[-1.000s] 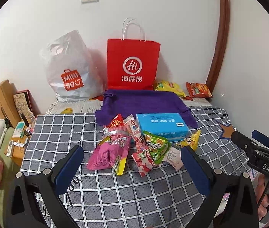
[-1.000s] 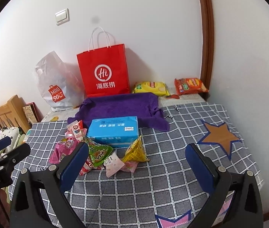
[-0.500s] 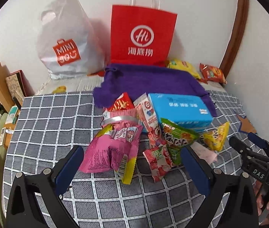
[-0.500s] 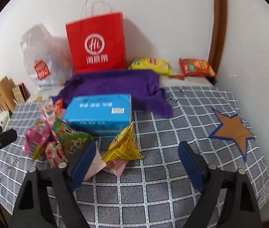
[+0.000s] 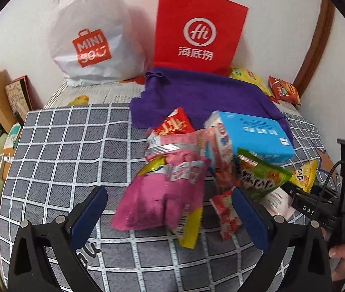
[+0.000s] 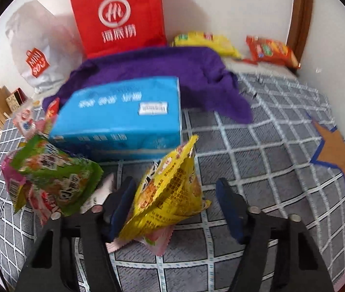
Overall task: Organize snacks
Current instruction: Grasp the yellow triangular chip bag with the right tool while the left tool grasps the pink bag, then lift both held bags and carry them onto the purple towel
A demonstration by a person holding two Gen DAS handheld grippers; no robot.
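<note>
Here, the right tool (image 6: 175,209) is closing around a yellow snack packet (image 6: 170,194) beside the blue box (image 6: 121,119) on the checked bed cover (image 6: 257,150), while the left tool (image 5: 170,216) hangs wide open over a pink bag (image 5: 162,199).

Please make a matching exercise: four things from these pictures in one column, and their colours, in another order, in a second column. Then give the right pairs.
Things:
1. paper bag
2. towel
3. box
4. triangular packet

Colours:
A. yellow
B. blue
C. red
D. purple

Pairs: 1-C, 2-D, 3-B, 4-A
</note>
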